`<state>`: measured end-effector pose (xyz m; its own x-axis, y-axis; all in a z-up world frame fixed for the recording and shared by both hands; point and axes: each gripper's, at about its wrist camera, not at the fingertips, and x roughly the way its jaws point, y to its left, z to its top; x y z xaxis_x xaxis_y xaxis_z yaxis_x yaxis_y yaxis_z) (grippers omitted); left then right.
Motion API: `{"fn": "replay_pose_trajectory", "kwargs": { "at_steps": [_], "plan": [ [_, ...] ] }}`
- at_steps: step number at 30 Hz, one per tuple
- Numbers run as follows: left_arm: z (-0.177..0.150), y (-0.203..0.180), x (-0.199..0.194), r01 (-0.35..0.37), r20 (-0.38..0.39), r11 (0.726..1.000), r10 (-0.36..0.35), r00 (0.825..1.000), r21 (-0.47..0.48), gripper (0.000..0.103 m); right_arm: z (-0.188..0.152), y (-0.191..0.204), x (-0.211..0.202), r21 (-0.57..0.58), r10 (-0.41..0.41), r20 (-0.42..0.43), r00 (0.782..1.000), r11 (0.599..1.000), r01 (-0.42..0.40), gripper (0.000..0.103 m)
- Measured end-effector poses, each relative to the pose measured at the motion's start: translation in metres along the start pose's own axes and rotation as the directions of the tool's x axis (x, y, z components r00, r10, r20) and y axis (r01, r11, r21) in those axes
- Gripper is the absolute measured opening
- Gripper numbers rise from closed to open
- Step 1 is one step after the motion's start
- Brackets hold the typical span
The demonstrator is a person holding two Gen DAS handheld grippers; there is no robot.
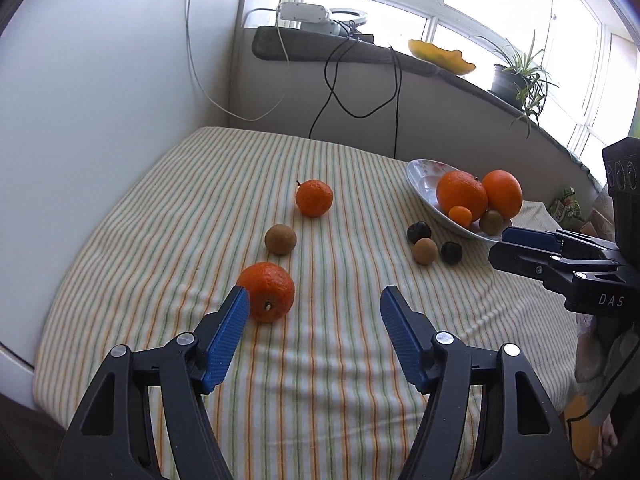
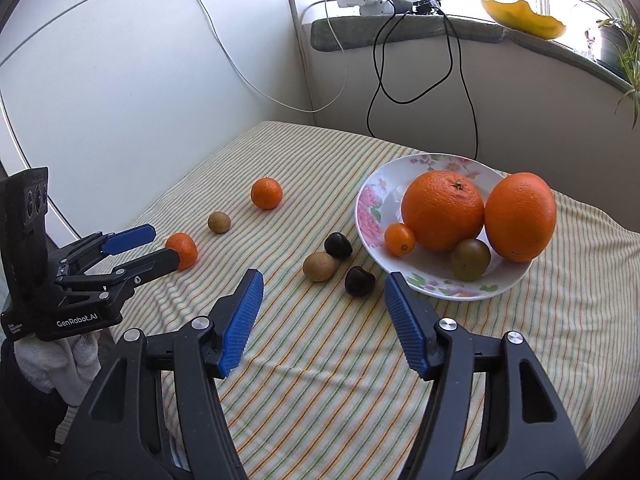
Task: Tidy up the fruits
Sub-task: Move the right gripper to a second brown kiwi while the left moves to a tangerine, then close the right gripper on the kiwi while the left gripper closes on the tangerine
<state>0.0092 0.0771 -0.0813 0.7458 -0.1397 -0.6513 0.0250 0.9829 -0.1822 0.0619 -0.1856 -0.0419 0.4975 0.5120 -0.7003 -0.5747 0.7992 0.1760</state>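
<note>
Jaws of the left gripper (image 1: 314, 300) stand wide and empty, the round orange mandarin (image 1: 267, 297) just beside the left pad on the striped cloth-covered table (image 1: 160, 216). Right gripper (image 2: 323, 286) gapes too, empty, before the dark round fruit (image 2: 359, 281) near the floral white plate (image 2: 374, 204). Best centre each fruit between the pads before closing.

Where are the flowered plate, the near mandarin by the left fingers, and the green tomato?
flowered plate (image 2: 370, 204), right wrist view, bare left rim
near mandarin (image 1: 269, 290), left wrist view, peel centre
green tomato (image 2: 471, 259), right wrist view, front skin
</note>
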Motion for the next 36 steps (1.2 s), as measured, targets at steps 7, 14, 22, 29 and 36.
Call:
{"fn": "replay_pose_trajectory", "kwargs": {
  "at_steps": [7,14,22,29,36],
  "plan": [
    [-0.008,0.022,0.003,-0.008,-0.018,0.998,0.007,1.000,-0.056,0.059,-0.001,0.024,0.022,-0.051,0.040,-0.042,0.998,0.998,-0.042,0.066],
    [-0.008,0.028,0.012,0.004,-0.022,0.997,-0.006,1.000,-0.077,0.054,-0.003,0.026,0.041,-0.035,0.032,-0.075,0.997,0.999,-0.035,0.066],
    [-0.006,0.029,0.023,0.024,-0.029,0.996,-0.027,0.999,-0.086,0.048,0.005,0.019,0.061,-0.011,-0.017,-0.103,0.994,1.000,0.016,0.047],
    [-0.003,0.029,0.031,0.018,-0.034,0.997,-0.020,0.999,-0.078,0.046,0.009,0.027,0.081,-0.064,-0.082,-0.125,0.989,0.995,0.074,0.040],
    [-0.006,0.031,0.035,0.008,-0.045,0.997,-0.011,0.999,-0.081,0.046,0.011,0.030,0.090,-0.121,-0.148,-0.131,0.980,0.984,0.132,0.038]
  ]
}}
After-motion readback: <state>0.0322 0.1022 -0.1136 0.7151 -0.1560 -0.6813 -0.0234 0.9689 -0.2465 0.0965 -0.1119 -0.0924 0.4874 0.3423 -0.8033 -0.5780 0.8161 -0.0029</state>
